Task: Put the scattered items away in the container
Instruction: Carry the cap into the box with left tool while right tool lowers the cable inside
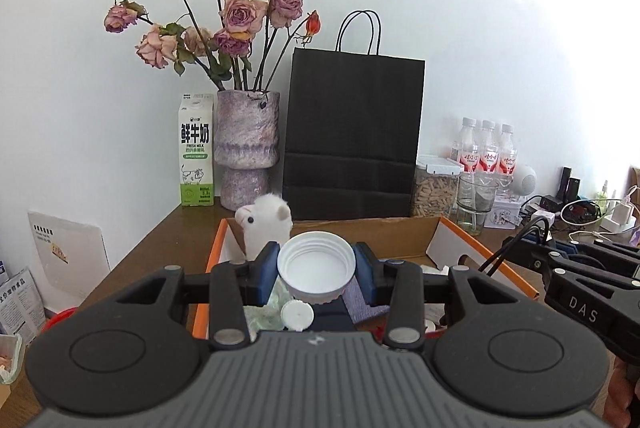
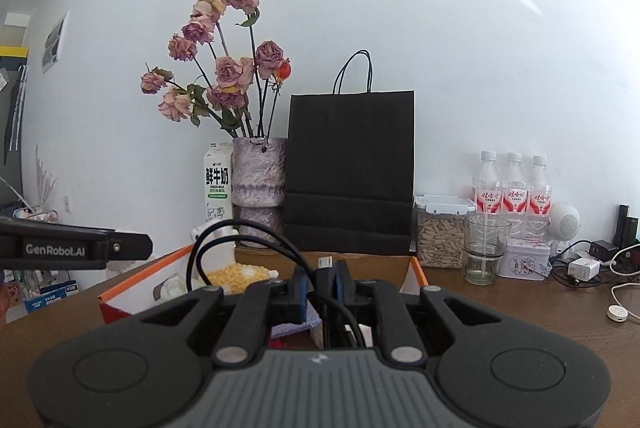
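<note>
In the box (image 1: 400, 232) — plush toy (image 1: 266, 224), small cap (image 1: 297, 315).

Bright, soft daylight from the right washes the wall (image 1: 480, 7) pale, with fisheye bending and dark corners.

Right tool (image 2: 322, 282) at lower centre pinching a black cable (image 2: 256, 232) over an orange-edged cardboard box (image 2: 418, 274), other tool (image 2: 120, 248) at left edge, black paper bag (image 2: 350, 167) centre, three water bottles (image 2: 514, 187) at right, brown surface (image 2: 560, 308).
</note>
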Available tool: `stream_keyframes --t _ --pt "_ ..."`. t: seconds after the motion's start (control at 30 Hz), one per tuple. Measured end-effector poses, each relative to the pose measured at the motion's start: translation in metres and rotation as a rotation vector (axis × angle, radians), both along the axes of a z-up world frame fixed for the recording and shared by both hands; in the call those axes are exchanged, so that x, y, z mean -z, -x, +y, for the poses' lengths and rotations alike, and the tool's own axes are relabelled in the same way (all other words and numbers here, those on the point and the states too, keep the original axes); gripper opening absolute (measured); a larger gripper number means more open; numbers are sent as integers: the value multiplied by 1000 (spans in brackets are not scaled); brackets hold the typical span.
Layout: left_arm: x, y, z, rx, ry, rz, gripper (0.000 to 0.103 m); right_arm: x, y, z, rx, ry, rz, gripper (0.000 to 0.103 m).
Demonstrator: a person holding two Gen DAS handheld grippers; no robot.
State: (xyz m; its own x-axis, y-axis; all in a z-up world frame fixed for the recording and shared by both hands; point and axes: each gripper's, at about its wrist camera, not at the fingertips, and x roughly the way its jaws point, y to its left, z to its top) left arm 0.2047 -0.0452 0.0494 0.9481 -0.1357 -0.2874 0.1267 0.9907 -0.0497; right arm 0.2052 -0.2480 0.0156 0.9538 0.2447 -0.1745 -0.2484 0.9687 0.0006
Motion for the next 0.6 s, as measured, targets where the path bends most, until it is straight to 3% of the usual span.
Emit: stream_keyframes --t 0.2,0.4,0.6 --pt "12 -34 2 -22 -15 13 41 -3 -38 11 13 -14 13 12" --pt "40 -66 9 -20 -16 41 41 22 -77 19 -6 -44 90 12" --pt "54 -82 11 -20 -70 61 41 40 -99 18 -21 -46 156 12"
